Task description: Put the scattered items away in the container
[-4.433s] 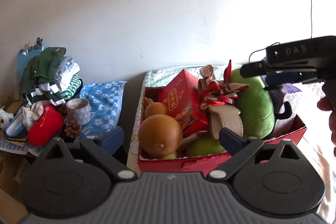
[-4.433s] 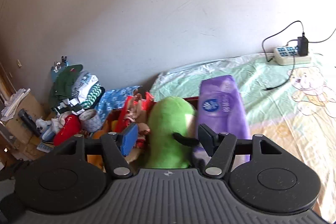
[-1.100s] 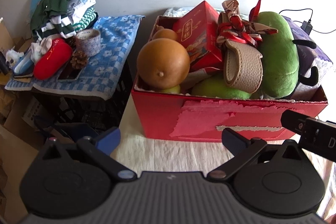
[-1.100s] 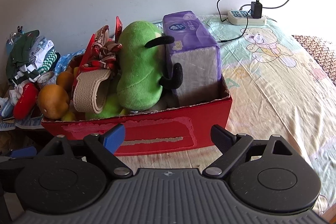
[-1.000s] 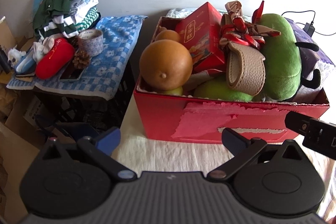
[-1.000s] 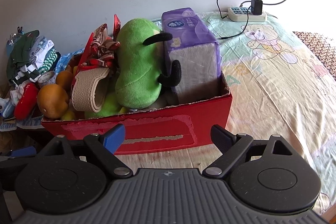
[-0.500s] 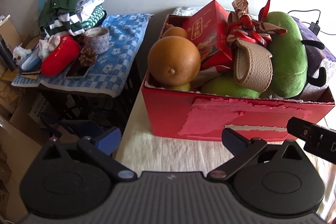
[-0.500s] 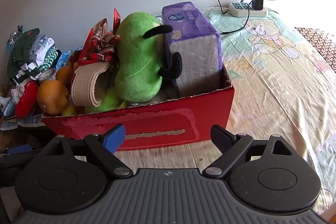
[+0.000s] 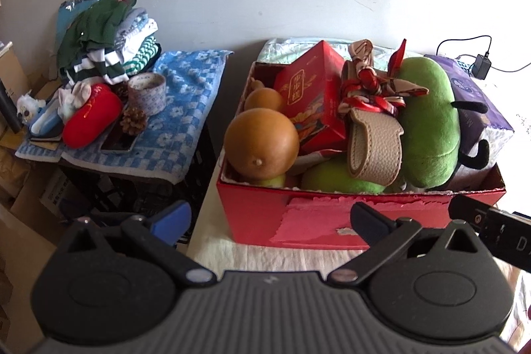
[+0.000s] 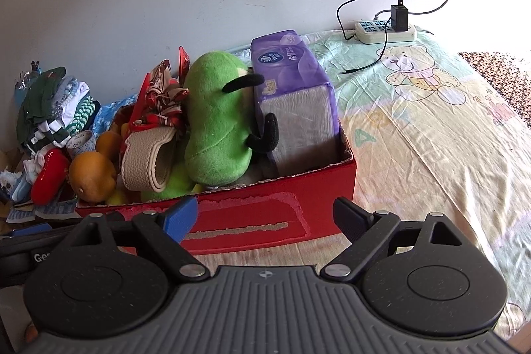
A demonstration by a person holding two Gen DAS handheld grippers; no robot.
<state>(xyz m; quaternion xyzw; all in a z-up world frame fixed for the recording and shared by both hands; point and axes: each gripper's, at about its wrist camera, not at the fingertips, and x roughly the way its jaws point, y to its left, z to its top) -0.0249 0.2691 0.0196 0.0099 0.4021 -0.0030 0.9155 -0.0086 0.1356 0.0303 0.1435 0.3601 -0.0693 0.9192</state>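
A red box (image 9: 252, 214) (image 10: 332, 198) stands on the bed, packed full. It holds two orange gourds (image 9: 262, 145), a red carton (image 9: 308, 92), a beige strap with a patterned scarf (image 9: 375, 148), a green plush (image 9: 428, 121) (image 10: 215, 125) and a purple tissue pack (image 10: 292, 82). My left gripper (image 9: 268, 218) is open and empty, in front of the box's left front corner. My right gripper (image 10: 265, 216) is open and empty, in front of the box's front wall. The right gripper's body shows at the right edge of the left wrist view (image 9: 491, 228).
A crate with a blue checked towel (image 9: 186, 108) stands left of the box, bearing folded clothes (image 9: 103, 38), a tape roll (image 9: 147, 93), a pine cone (image 9: 132, 120) and a red pouch (image 9: 91, 118). A power strip (image 10: 385, 30) with cables lies on the bedsheet (image 10: 431, 128) near the wall.
Both grippers have pulled back and away from the box since 4.4 s ago and stayed open. In the last second the views shifted slightly; the box's contents have not moved.
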